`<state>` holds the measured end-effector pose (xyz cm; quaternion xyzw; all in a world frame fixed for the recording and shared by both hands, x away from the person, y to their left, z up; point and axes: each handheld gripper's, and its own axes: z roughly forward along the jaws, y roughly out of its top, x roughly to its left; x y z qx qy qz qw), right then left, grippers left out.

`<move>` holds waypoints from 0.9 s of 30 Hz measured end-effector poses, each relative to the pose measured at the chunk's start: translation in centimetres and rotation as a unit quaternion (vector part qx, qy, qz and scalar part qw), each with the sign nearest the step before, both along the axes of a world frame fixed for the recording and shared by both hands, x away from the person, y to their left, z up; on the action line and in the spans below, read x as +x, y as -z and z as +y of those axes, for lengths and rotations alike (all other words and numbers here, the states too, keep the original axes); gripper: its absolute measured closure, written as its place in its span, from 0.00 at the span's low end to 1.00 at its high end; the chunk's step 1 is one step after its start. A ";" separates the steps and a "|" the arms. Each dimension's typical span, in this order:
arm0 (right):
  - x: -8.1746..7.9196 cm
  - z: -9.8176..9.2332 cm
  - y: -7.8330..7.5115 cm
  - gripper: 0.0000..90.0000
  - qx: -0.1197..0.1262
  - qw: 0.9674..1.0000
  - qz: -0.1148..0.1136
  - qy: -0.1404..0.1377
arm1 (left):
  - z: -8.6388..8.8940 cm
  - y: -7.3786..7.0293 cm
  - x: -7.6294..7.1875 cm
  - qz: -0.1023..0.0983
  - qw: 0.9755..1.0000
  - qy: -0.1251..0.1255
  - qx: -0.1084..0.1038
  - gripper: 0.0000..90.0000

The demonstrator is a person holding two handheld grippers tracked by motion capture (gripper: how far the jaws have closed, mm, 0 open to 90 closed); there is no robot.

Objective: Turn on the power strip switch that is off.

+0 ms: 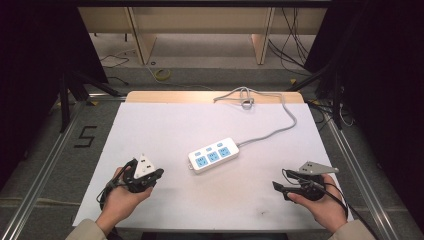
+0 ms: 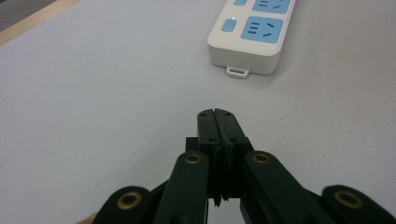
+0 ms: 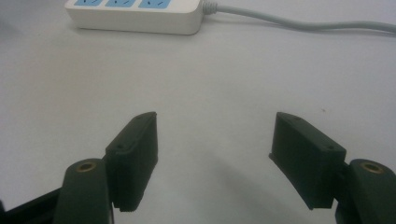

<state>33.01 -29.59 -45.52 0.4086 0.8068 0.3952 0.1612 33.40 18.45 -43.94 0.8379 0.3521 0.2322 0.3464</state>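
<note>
A white power strip with blue sockets lies in the middle of the white table; its grey cable runs to the far edge and ends in a coiled bundle. My left gripper rests at the near left, held in a hand, with its jaws shut and nothing between them; the left gripper points at the power strip's end with the tab. At the near right my right gripper is open and empty; the right gripper faces the power strip's long side and its cable.
The white sheet covers a wooden tabletop that shows along the far edge. Metal rails flank the table on both sides. Loose cables and table legs stand on the floor beyond.
</note>
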 end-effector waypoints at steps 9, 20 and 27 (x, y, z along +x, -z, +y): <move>0.1 0.1 0.1 0.36 0.001 1.000 0.002 0.000 | -1.1 -0.2 1.1 0.013 1.000 0.008 -0.009 0.99; 0.1 0.1 0.1 0.35 0.002 1.000 0.004 0.000 | -2.5 -0.3 2.4 0.021 1.000 0.014 -0.012 1.00; 0.2 0.2 0.2 0.35 0.002 1.000 0.005 -0.002 | -3.4 -0.2 3.1 0.020 1.000 0.017 -0.009 1.00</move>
